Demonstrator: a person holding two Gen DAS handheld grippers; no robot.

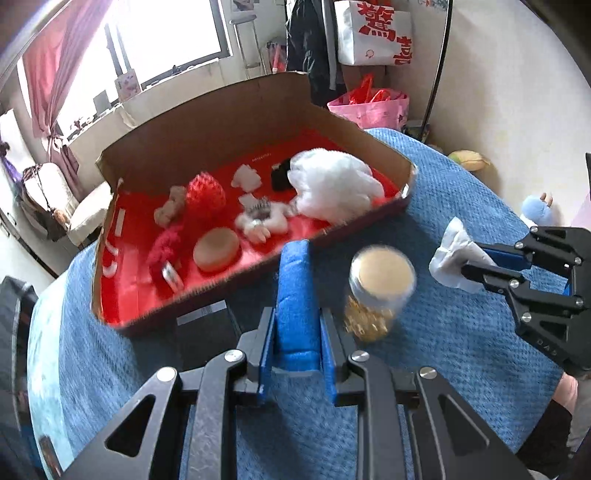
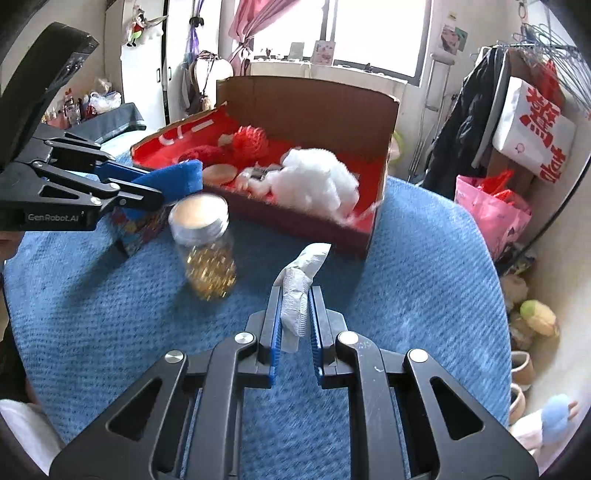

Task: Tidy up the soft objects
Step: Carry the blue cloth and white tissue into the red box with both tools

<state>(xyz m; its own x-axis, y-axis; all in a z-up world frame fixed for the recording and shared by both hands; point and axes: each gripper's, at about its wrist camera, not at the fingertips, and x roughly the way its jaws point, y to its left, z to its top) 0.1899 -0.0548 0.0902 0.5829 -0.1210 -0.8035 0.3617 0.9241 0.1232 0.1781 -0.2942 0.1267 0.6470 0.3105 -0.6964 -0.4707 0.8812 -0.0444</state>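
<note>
While L tool (image 1: pixel 297 332) clamps blue sponge (image 1: pixel 295 295), R tool (image 2: pixel 293 314) pinches tissue (image 2: pixel 295 291).

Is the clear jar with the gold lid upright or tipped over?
Upright: the jar stands on the blue cloth, its lid facing up.

- Bright daylight floods through a wide window (image 2: pixel 373 33) at the far wall.
- A pink curtain (image 1: pixel 55 70) hangs tied back beside it.
- Dark coats (image 2: pixel 465 122) hang on a clothes rack (image 2: pixel 532 40) against the pale wall.
- A white wardrobe (image 2: pixel 144 74) stands at the left.
- The worktop wears a blue textured cover (image 2: pixel 424 258).
</note>
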